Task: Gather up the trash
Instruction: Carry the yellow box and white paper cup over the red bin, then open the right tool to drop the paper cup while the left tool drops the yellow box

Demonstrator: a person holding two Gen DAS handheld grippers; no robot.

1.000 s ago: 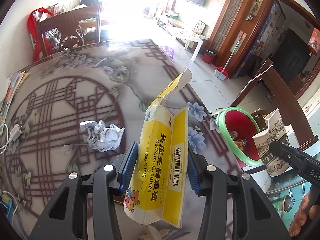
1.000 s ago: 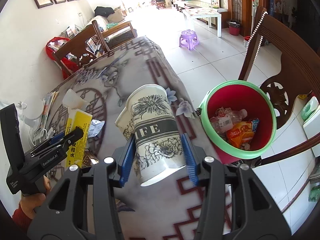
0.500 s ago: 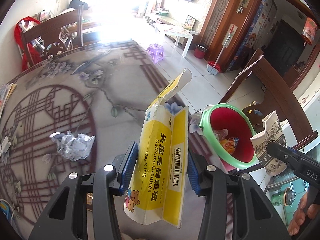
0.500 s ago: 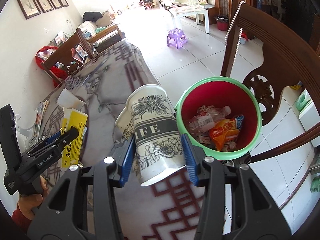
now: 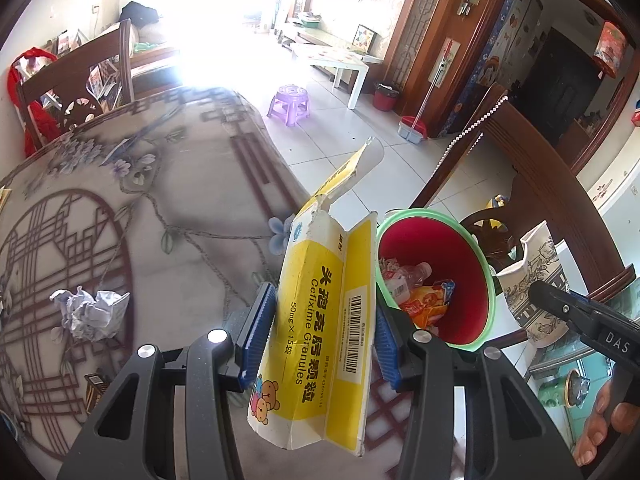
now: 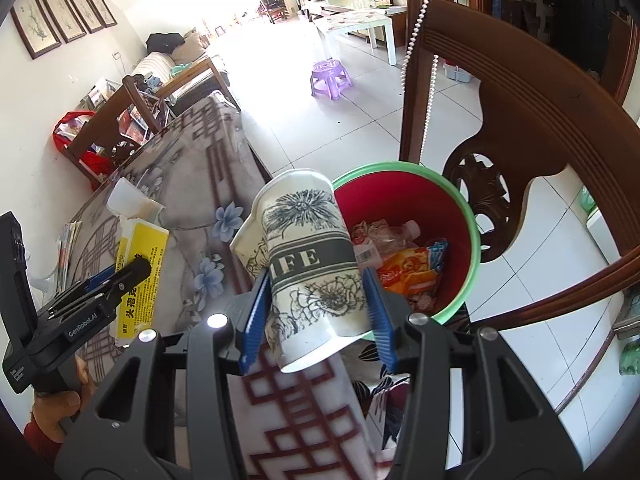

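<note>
the left gripper (image 5: 324,336) is clamped on a torn yellow cardboard medicine box (image 5: 320,332), the right gripper (image 6: 316,316) on a crumpled printed paper cup (image 6: 308,264). both are held at the table edge beside the green-rimmed red bin (image 6: 472,232), which is partly filled. a crumpled paper ball (image 5: 90,312) remains on the table.

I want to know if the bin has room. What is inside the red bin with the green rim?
Inside the red bin with the green rim: a clear plastic bottle and an orange snack wrapper. Anything beneath them is covered.
</note>
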